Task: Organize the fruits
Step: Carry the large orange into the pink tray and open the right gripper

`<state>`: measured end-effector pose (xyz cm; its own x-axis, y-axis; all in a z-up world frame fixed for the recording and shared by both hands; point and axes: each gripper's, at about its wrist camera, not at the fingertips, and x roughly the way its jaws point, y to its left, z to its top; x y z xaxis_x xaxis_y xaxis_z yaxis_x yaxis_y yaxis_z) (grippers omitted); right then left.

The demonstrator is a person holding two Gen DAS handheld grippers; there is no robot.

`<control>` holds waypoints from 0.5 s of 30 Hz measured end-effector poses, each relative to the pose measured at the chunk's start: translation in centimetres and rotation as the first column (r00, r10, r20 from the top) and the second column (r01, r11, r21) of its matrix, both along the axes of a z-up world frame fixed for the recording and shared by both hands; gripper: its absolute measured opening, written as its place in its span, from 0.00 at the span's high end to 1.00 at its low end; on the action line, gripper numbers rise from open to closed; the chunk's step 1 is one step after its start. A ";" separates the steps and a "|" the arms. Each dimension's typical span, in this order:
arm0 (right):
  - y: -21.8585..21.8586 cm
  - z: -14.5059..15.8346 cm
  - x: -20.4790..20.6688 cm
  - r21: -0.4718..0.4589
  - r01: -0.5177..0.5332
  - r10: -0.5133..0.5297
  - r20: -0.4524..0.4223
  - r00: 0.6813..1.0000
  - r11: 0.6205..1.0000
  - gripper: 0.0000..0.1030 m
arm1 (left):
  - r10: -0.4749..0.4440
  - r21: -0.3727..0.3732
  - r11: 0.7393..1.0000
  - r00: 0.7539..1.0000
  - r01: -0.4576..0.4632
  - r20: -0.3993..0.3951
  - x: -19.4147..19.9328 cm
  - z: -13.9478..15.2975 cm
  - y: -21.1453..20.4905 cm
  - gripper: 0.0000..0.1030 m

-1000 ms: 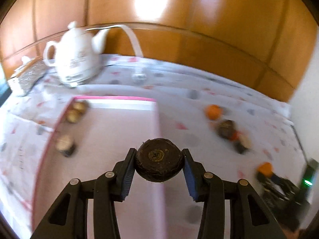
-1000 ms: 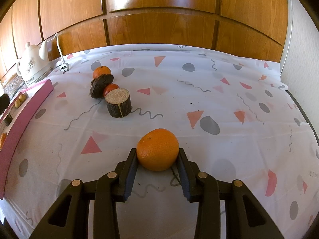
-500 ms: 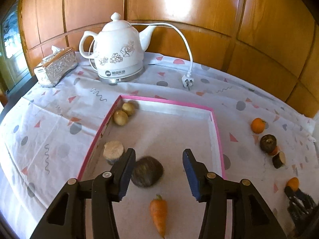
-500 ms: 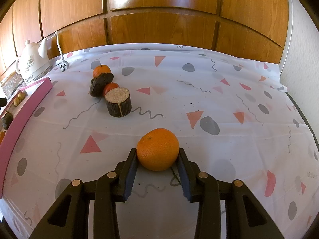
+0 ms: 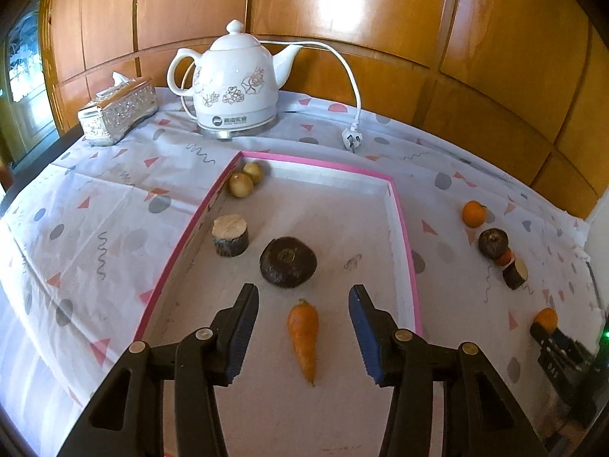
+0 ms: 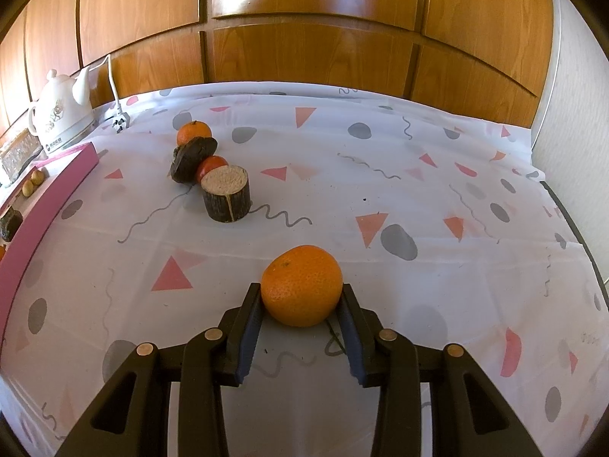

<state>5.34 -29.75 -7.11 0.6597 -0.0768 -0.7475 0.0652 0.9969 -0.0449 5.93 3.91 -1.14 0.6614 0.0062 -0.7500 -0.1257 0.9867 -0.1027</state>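
Step in hand: drop-off done. Left gripper (image 5: 303, 327) jaws have just been opening, nothing between pads; dark round flattened fruit (image 5: 288, 262) lies free on floor of shallow pink-rimmed tray (image 5: 400, 213), just beyond small orange carrot (image 5: 303, 337).

Right gripper (image 6: 300, 329) clamped on round orange mandarin (image 6: 302, 285), over patterned white tablecloth (image 6: 380, 175) (tray at far left of that view).

Next, likely: carry mandarin over pink rim, release clear of carrot; left free to fetch the second dark fruit (image 6: 193, 158).
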 end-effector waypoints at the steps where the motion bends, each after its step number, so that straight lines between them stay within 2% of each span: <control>1: 0.0 0.0 0.0 -0.001 0.001 -0.001 0.000 1.000 1.000 0.61 | 0.001 0.004 1.000 1.000 -0.001 0.002 -0.2 0.0 0.1 0.50; 7: 0.5 0.3 0.1 -0.030 0.008 -0.009 -0.016 1.000 1.000 0.63 | 0.026 0.026 0.999 0.999 -0.027 0.035 -1.4 0.5 1.0 0.49; 9: 0.9 0.7 0.3 -0.001 -0.009 0.009 -0.027 1.000 1.000 0.64 | 0.037 0.033 0.999 0.998 -0.038 0.050 -1.7 0.8 1.4 0.47; 13: 3.8 2.2 0.3 0.045 -0.104 0.104 -0.009 0.995 0.994 0.64 | 0.055 0.034 0.998 0.996 -0.057 0.068 -2.2 1.2 2.1 0.46; 15: 6.0 3.4 0.6 0.099 -0.180 0.180 0.003 0.984 0.979 0.64 | 0.064 0.029 0.997 0.995 -0.066 0.074 -2.3 1.3 2.5 0.46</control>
<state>5.94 -23.72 -3.74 0.6513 0.1168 -0.7497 -0.1157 0.9918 0.0540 3.63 6.42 0.16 0.7117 0.0740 -0.6986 -0.1829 0.9797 -0.0825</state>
